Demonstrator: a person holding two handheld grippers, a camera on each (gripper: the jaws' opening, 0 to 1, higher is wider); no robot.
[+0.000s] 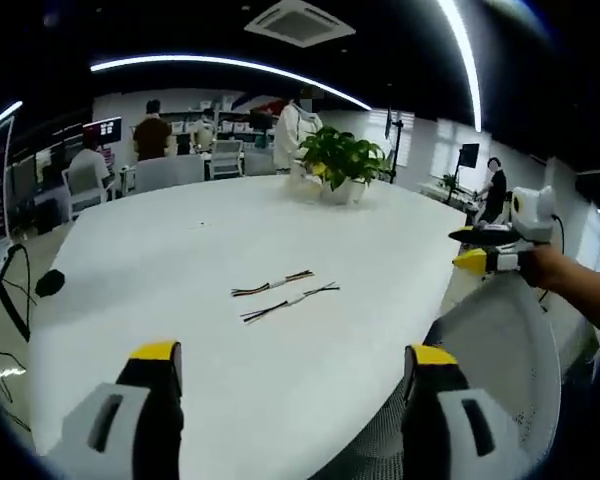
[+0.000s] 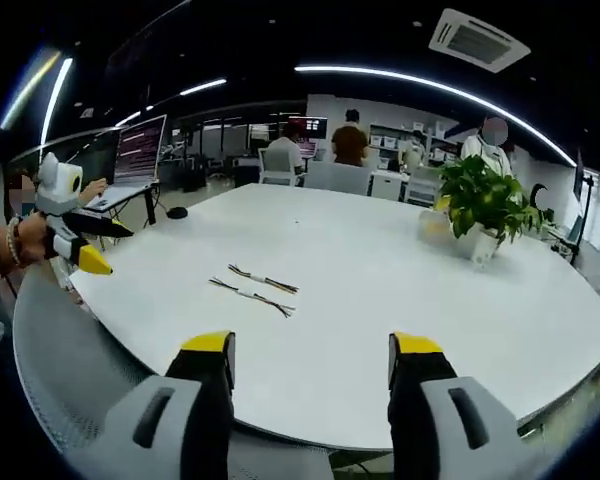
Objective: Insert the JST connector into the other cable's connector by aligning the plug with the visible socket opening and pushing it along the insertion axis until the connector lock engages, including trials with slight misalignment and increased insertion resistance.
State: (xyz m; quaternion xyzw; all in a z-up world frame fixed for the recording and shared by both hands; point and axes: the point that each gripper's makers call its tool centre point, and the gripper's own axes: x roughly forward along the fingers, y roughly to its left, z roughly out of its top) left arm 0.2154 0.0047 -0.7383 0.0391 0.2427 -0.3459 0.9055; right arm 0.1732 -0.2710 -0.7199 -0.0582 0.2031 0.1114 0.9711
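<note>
Task not yet begun: two cables (image 1: 272, 287) (image 1: 290, 301) lie apart, unmated, at table (image 1: 180, 250) centre, twelve o'clock of the left gripper (image 1: 294, 362). Left gripper and right gripper (image 2: 310, 350) both hold nothing, jaws spread wide. Grasping, aligning and insertion remain.

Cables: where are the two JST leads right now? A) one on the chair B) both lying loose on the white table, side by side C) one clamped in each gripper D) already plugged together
B: both cables lie apart on the white table, ahead of the open, empty left gripper and right gripper.
</note>
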